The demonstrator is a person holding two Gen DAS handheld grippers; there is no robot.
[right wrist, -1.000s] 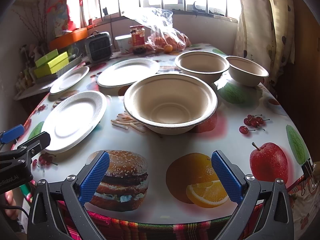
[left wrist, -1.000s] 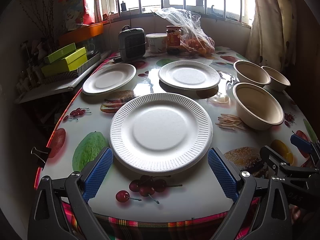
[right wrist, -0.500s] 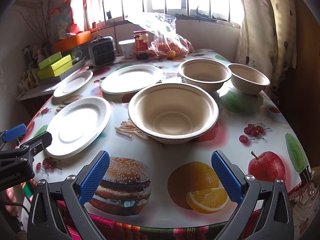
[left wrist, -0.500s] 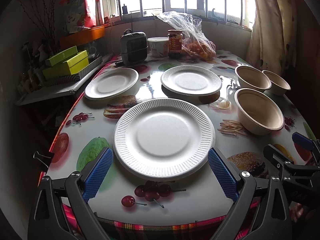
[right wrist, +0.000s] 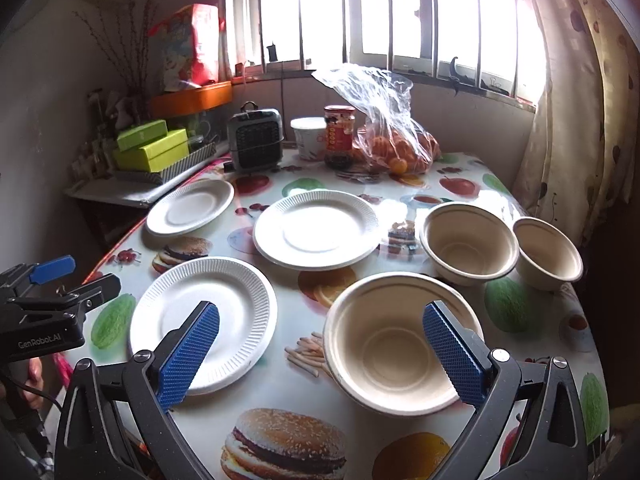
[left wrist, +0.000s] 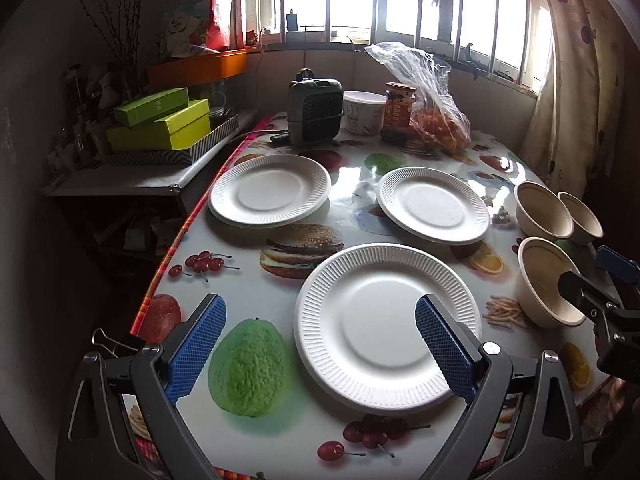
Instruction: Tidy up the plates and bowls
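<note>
The table (left wrist: 352,184), covered in a glossy cloth printed with fruit and burgers, carries three white paper plates and three tan bowls. The near plate (left wrist: 386,328) lies flat toward the front edge; the left plate (left wrist: 270,190) and the far plate (left wrist: 434,204) sit farther back, side by side and apart from each other. The near bowl (right wrist: 400,344) stands upright just right of the near plate, with the mid bowl (right wrist: 468,242) behind it and the small bowl (right wrist: 548,252) just beside that one, near the table's right edge. A clear bag (right wrist: 392,136) of oranges, a small heater (right wrist: 256,140), a white tub (right wrist: 308,136) and a jar (right wrist: 339,128) stand along the back under the window. The left gripper (left wrist: 320,344) hangs above the near plate's left part, jaws wide apart and holding nothing. The right gripper (right wrist: 320,352) hangs with its fingers spread wide, one over the near plate, one over the near bowl, gripping neither.
</note>
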